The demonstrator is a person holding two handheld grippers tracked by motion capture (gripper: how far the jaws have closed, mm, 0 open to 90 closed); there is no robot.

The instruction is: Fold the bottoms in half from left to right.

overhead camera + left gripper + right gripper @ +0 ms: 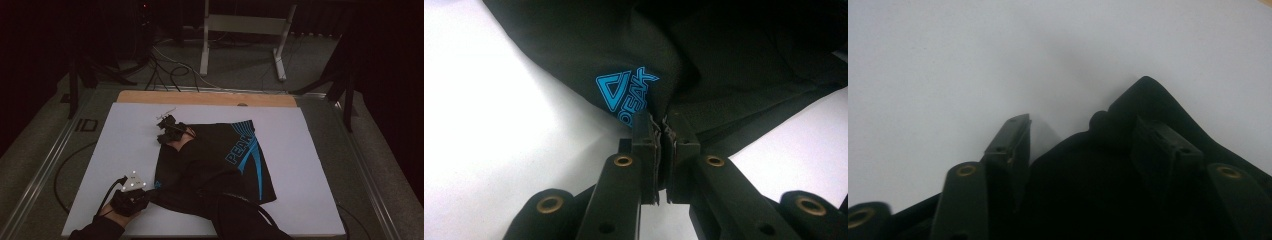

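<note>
A pair of black shorts (215, 160) with a blue PEAK print lies on the white sheet (125, 150) that covers the table. At its near left corner my left gripper (150, 192) is shut on the hem; in the left gripper view the jaws (663, 122) pinch the fabric (724, 65) just below a small blue logo (626, 92). My right gripper (162, 129) is at the shorts' far left corner. In the right gripper view its jaws (1083, 122) stand apart, astride a bunched fold of the black fabric (1088, 190), with a gap at the left pad.
The table's wooden edge (200, 97) shows beyond the sheet. A white metal stand (245, 25) and loose cables (165, 65) are on the floor behind. Another cable (65, 170) runs along the table's left side. Bare sheet lies left and right of the shorts.
</note>
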